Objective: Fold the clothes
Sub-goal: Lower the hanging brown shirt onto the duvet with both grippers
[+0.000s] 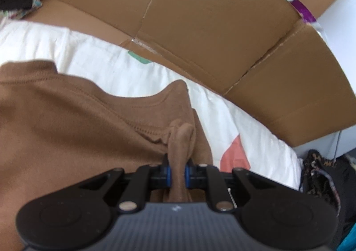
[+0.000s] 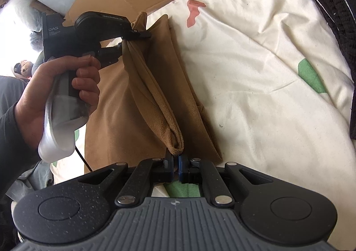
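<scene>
A brown garment (image 1: 73,117) lies on a white bed cover (image 1: 115,68). My left gripper (image 1: 177,173) is shut on a bunched fold of the brown garment near its collar edge. In the right wrist view the garment (image 2: 142,95) stretches as a lifted fold between both grippers. My right gripper (image 2: 176,165) is shut on the near corner of that fold. The left gripper (image 2: 131,38), held by a hand, pinches the far end of the same fold.
A flattened cardboard box (image 1: 222,24) stands along the far side of the bed. The white cover (image 2: 255,68) has pink and green patches. Dark clothing (image 1: 322,175) lies at the right edge, and a dark knitted item (image 2: 329,6) borders the bed.
</scene>
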The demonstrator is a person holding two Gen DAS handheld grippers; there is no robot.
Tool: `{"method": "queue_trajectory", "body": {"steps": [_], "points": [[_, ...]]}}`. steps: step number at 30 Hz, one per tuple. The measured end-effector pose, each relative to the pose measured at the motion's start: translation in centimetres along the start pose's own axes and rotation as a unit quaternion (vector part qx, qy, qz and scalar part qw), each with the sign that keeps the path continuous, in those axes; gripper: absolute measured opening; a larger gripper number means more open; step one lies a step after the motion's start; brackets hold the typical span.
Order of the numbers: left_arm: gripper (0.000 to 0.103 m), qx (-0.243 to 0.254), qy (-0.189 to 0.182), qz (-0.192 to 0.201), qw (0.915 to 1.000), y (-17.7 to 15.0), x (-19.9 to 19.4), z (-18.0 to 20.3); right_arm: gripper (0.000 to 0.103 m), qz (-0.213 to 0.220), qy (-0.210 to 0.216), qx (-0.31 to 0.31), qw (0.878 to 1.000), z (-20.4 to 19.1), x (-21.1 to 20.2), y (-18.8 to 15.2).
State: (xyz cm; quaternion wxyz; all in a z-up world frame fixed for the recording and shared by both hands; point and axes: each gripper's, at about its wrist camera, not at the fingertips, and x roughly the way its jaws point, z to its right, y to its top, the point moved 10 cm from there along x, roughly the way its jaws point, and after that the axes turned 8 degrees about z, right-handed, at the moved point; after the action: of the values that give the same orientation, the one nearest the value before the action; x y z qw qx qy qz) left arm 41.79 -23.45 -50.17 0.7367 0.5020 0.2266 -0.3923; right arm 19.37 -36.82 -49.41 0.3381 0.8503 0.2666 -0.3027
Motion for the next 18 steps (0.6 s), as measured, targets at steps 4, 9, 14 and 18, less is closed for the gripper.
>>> {"method": "queue_trajectory", "body": {"steps": [4,9,14,18], "points": [[0.012,0.009,0.004,0.003,0.9999,0.0,-0.2,0.6,0.001,0.002,0.000,0.001,1.000,-0.1,-0.4,0.0],[0.012,0.023,0.004,0.003,0.9997,-0.2,0.1,1.2,0.001,0.002,-0.004,0.005,1.000,0.2,-0.6,-0.1],[0.013,0.033,0.012,-0.011,0.9993,-0.8,1.3,1.2,0.001,-0.002,-0.008,0.012,1.000,0.7,-0.5,-0.5],[0.018,0.043,0.006,-0.016,0.9989,-1.0,1.7,1.5,0.001,-0.005,-0.010,0.021,1.000,1.3,-0.3,-0.7]]}}
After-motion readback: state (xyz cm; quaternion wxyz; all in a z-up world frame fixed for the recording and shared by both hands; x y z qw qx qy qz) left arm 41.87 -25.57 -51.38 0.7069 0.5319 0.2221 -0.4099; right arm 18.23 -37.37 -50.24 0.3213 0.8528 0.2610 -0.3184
